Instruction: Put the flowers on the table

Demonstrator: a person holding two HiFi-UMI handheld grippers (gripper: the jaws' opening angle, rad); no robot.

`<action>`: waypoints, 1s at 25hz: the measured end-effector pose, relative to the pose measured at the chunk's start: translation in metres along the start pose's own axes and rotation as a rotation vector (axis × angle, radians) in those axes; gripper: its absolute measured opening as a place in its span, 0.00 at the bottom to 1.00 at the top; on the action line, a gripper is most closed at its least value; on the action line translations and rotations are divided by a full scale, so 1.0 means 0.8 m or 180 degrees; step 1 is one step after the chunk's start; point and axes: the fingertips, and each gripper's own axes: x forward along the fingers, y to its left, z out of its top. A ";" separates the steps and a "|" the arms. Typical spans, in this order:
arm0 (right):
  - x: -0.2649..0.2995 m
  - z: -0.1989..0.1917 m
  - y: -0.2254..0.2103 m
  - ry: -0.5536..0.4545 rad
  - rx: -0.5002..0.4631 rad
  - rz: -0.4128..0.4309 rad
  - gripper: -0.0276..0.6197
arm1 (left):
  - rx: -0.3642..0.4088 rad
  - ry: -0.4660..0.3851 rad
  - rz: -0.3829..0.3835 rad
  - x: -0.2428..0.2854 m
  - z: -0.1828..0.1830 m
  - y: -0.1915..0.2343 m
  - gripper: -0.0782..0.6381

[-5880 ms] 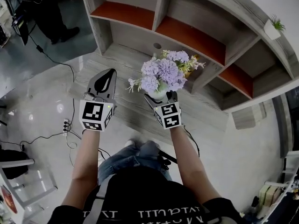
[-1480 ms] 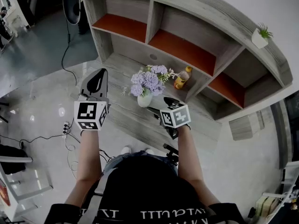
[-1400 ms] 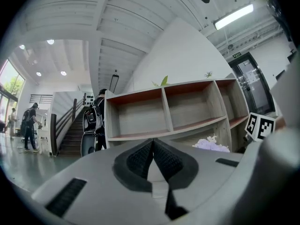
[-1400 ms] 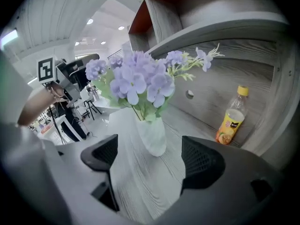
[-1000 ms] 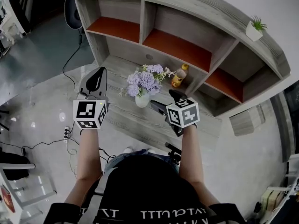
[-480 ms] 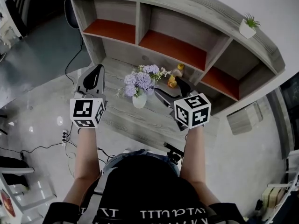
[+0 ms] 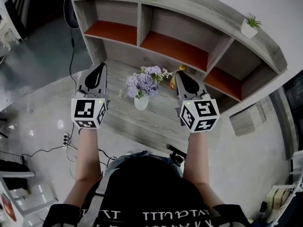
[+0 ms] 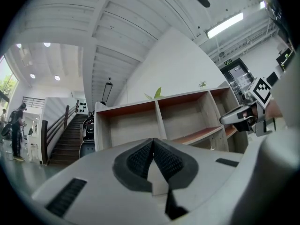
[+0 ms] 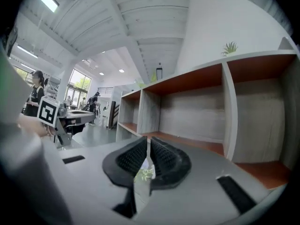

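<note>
Left claw (image 7: 99, 67) first: pressed together, nothing in it, hanging over the left end of the counter (image 7: 142, 124) pretty much where it's sat the whole time; in the left gripper view its pads (image 8: 140, 159) meet with no gap.

Middle: the flowers (image 7: 144, 82), a purple bunch in a white vase (image 7: 141, 102), stand upright on the counter in front of the shelf unit (image 7: 189, 30), between my two claws and touching neither; a few seconds ago my right claw was carrying that vase, so this is the big change, it's down and standing on its own.

Right claw (image 7: 180, 74): it's let go, backed off, lifted and swung level just right of the flowers; its jaws have just been closing and now sit all but together, pinching nothing. There's a tiny green speck in the slit in the right gripper view; probably foliage somewhere past the pads, but it's too small for me to tell.

So as far as I can judge the placing is done; what's left is just keeping clear of the vase.
</note>
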 end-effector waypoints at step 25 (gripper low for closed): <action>-0.022 0.058 -0.007 -0.0535 -0.0544 -0.0233 0.06 | 0.0079 -0.0238 0.0001 0.010 0.042 -0.001 0.12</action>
